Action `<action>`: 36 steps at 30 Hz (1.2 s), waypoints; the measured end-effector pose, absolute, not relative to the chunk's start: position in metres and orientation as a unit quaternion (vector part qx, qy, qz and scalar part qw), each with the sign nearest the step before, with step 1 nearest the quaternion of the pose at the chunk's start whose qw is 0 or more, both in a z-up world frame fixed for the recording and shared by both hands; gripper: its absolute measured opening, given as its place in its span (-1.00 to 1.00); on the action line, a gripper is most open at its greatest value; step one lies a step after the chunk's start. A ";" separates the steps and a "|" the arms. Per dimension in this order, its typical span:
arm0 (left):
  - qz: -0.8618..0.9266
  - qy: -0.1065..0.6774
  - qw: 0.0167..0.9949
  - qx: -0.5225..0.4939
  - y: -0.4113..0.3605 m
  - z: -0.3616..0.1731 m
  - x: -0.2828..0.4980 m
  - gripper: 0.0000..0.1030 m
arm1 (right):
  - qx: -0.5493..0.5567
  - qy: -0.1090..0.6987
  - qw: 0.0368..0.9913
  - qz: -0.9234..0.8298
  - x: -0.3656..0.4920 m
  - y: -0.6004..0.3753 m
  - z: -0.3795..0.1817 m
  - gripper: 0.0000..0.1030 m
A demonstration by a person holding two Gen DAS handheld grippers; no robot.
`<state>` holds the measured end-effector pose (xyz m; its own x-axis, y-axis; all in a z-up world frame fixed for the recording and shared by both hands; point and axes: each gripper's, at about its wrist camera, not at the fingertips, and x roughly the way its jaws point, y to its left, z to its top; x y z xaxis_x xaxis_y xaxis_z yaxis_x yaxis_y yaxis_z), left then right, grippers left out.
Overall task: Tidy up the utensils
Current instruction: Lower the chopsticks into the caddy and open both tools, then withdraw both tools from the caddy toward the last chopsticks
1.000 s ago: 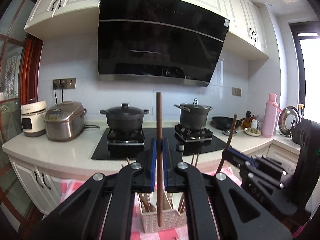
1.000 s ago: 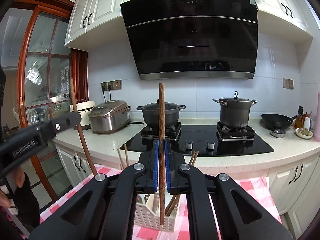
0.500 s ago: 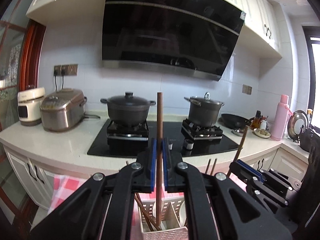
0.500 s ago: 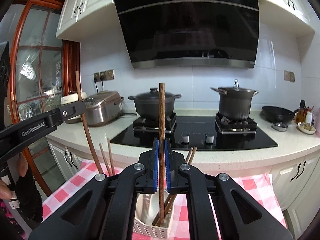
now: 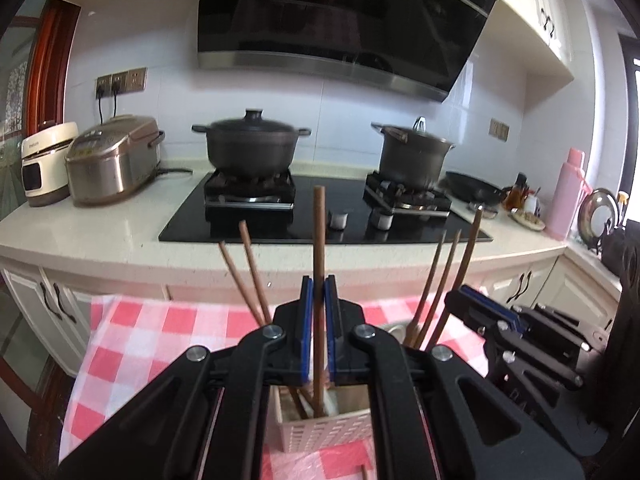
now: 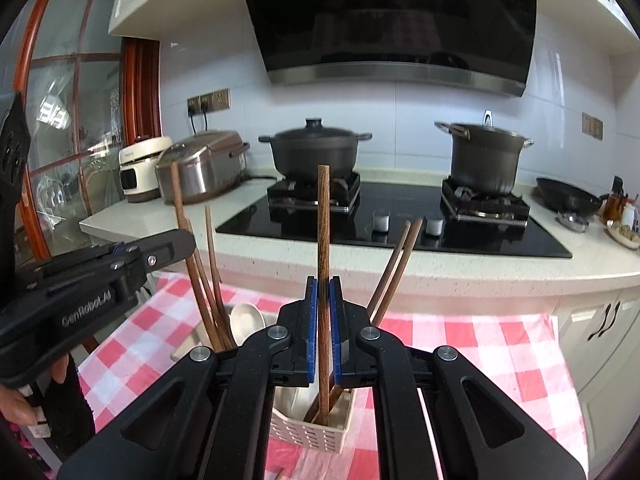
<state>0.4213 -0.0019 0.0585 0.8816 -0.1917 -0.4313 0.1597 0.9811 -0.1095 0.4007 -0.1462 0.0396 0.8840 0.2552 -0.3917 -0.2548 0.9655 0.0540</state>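
My left gripper [image 5: 316, 300] is shut on an upright brown chopstick [image 5: 319, 240] whose lower end dips into a white slotted utensil basket [image 5: 324, 430]. Other chopsticks [image 5: 250, 268] lean out of the basket's left side and more [image 5: 444, 280] out of its right. My right gripper [image 6: 323, 304] is shut on a second, grainy brown chopstick [image 6: 323, 224], its tip down inside the basket [image 6: 308, 432], beside a white spoon [image 6: 246, 318]. The right gripper shows at the right of the left wrist view [image 5: 472, 300]; the left gripper at the left of the right wrist view [image 6: 160, 248].
The basket stands on a red-and-white checked cloth [image 6: 480, 344]. Behind it runs a counter [image 5: 100, 224] with a black hob, two dark pots [image 5: 250, 144], a rice cooker [image 5: 112, 158], a pan and a pink flask [image 5: 568, 192]. A hand [image 6: 20, 404] holds the left gripper.
Both grippers have sunk toward the basket, each still holding its chopstick. The chopstick tips now reach down into the basket, and the counter and cloth fill more of both views.
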 end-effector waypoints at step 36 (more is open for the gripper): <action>0.016 0.212 0.977 0.019 0.031 -0.034 0.274 0.90 | 0.066 0.271 0.953 0.115 0.297 -0.166 -0.058 0.26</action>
<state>0.2739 0.0311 -0.0336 0.9093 0.0399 -0.4141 -0.0238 0.9988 0.0439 0.2967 -0.1662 -0.0584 0.8269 0.2556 -0.5010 -0.1846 0.9648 0.1876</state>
